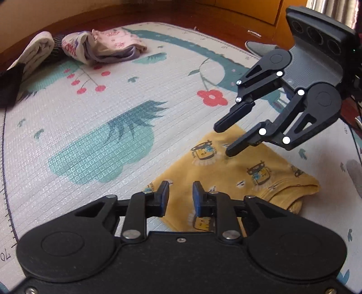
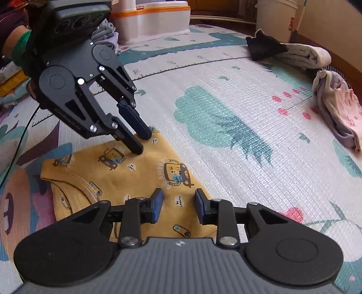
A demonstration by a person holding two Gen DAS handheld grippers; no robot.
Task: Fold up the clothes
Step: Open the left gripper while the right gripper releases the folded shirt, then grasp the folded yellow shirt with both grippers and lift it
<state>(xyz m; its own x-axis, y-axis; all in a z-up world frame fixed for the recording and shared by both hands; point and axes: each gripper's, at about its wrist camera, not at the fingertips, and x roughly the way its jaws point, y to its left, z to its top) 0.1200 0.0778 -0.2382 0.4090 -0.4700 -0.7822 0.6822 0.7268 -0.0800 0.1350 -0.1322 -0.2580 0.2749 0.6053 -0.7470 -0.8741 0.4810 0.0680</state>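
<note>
A small yellow garment with cartoon car prints (image 1: 239, 178) lies folded on the patterned play mat (image 1: 101, 126). It also shows in the right wrist view (image 2: 126, 171). My left gripper (image 1: 180, 199) is open, hovering over the garment's near edge; in the right wrist view the left gripper (image 2: 143, 142) has its fingertips down at the cloth's far corner. My right gripper (image 2: 177, 205) is open over the garment; in the left wrist view the right gripper (image 1: 222, 141) has its fingertips at the cloth's far edge. Neither holds cloth.
A pile of pink, purple and white clothes (image 1: 97, 45) lies at the mat's far edge, also in the right wrist view (image 2: 334, 106). A rolled white cloth (image 2: 303, 55) and a dark item (image 2: 262, 45) lie nearby. A white and orange box (image 2: 151, 18) stands at the back.
</note>
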